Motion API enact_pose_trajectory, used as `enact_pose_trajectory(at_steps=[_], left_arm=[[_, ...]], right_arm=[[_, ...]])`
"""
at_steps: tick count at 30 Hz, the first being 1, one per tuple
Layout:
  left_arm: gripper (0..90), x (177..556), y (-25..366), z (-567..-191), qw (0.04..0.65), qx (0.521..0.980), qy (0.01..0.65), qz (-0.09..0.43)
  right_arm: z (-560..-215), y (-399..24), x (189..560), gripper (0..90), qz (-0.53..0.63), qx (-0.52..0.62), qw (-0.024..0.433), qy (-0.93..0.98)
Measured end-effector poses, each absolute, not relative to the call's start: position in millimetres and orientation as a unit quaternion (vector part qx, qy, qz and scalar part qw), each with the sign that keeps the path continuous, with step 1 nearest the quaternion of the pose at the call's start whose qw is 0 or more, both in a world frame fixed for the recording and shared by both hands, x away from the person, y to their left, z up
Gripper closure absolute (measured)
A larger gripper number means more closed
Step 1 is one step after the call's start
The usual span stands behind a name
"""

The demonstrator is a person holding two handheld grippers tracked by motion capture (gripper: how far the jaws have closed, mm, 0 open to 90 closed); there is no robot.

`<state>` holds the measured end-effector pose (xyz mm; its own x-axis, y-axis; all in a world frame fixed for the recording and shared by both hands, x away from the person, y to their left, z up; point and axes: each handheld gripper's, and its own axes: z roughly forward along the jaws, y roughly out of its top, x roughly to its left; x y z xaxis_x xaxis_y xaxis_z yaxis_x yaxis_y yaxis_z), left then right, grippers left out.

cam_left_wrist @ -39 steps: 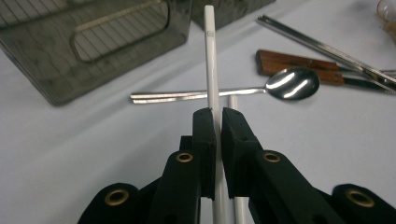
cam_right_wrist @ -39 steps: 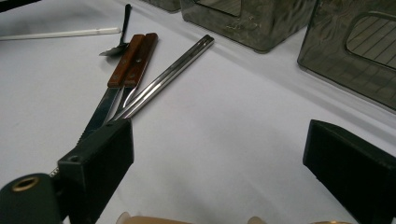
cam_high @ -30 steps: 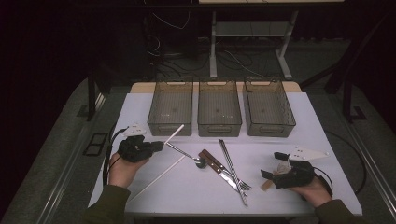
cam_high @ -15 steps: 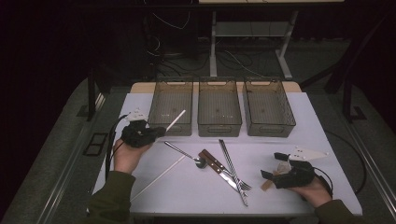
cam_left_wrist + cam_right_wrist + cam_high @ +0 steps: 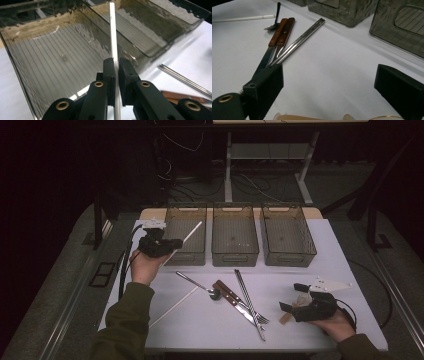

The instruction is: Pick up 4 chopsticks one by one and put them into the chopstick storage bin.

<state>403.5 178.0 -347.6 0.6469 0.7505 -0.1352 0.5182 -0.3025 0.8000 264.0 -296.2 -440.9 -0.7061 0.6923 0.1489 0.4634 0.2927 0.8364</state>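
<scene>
left gripper clamps a white chopstick, its lower end hidden behind the jaws.

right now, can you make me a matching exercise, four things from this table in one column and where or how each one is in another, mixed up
Things:
1. white chopstick
2. spoon
3. right hand-held gripper
4. left bin

Places or states:
A. jaws wide open, held low over the table's right side
B. lying on the table, left of the wooden-handled knives
C. clamped in the left hand-held gripper, tip over a bin
D. bare inside, nearest the raised hand

Pairs: 1-C, 2-B, 3-A, 4-D
</scene>
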Motion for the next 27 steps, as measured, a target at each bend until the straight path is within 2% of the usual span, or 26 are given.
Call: enact_pose_trajectory(at_steps=[16, 27], left_arm=[[84.3, 469, 168, -345, 0.445, 0.786, 0.407, 0.138], [84.3, 500, 164, -350, 0.444, 0.778, 0.418, 0.149]], right_arm=[[-440, -298, 263, 8.7, 0.474, 0.367, 0.122, 0.791], [-439, -298, 261, 8.7, 0.478, 0.366, 0.122, 0.789]])
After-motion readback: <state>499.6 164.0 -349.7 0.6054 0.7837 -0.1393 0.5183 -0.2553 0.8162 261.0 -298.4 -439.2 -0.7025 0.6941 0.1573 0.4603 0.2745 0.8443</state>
